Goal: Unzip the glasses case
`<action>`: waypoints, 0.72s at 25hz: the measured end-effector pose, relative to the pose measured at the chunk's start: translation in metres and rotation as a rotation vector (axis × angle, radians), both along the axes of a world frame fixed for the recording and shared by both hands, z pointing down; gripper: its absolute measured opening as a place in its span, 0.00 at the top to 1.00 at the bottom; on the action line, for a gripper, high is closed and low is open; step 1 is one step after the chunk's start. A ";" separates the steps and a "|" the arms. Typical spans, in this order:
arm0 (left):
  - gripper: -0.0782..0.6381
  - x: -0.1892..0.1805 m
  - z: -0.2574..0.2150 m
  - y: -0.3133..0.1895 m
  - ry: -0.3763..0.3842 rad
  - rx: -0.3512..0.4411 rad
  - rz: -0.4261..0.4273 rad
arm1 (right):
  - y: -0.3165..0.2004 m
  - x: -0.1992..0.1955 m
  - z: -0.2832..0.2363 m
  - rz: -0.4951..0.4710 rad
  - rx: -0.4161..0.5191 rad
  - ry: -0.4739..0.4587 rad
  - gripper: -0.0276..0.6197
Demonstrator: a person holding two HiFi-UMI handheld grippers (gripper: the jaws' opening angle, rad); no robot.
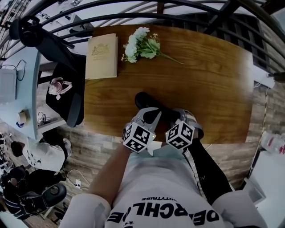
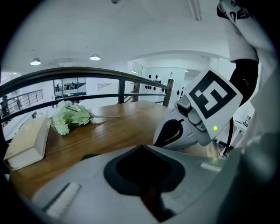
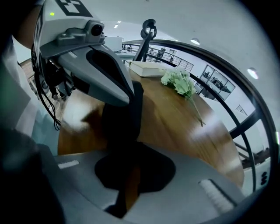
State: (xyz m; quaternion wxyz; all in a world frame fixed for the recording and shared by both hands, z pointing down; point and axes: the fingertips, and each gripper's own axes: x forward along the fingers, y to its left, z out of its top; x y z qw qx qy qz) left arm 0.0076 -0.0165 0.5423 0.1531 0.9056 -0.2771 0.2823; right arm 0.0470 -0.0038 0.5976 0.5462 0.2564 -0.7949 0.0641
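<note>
A black glasses case [image 1: 144, 100] lies on the wooden table [image 1: 213, 89] near its front edge, partly under both grippers. My left gripper [image 1: 153, 112] reaches onto it from the near side. In the right gripper view the left gripper [image 3: 127, 94] is shut on the upper end of the case [image 3: 124, 116]. My right gripper [image 1: 176, 116] sits just right of it, jaws shut. A thin dark part of the case, likely the zipper pull, runs into the slit of the right gripper [image 3: 124, 192]. In the left gripper view the left gripper [image 2: 146, 192] hides most of the case, and the right gripper [image 2: 173, 131] shows beside it.
A cream book [image 1: 102, 55] and a bunch of white flowers [image 1: 141, 44] lie at the table's far side. A dark railing [image 1: 187, 13] curves behind the table. A black office chair [image 1: 67, 89] stands to the left. The person's body is against the front edge.
</note>
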 end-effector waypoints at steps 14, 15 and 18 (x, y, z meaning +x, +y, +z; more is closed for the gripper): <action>0.73 0.000 -0.001 -0.001 0.028 -0.033 0.018 | -0.013 -0.010 0.003 -0.399 0.136 0.061 0.91; 0.73 0.000 -0.001 0.000 0.031 -0.034 0.017 | -0.013 -0.010 0.003 -0.395 0.138 0.058 0.91; 0.73 0.000 0.000 0.000 0.038 -0.034 0.010 | -0.013 -0.008 0.003 -0.371 0.141 0.050 0.91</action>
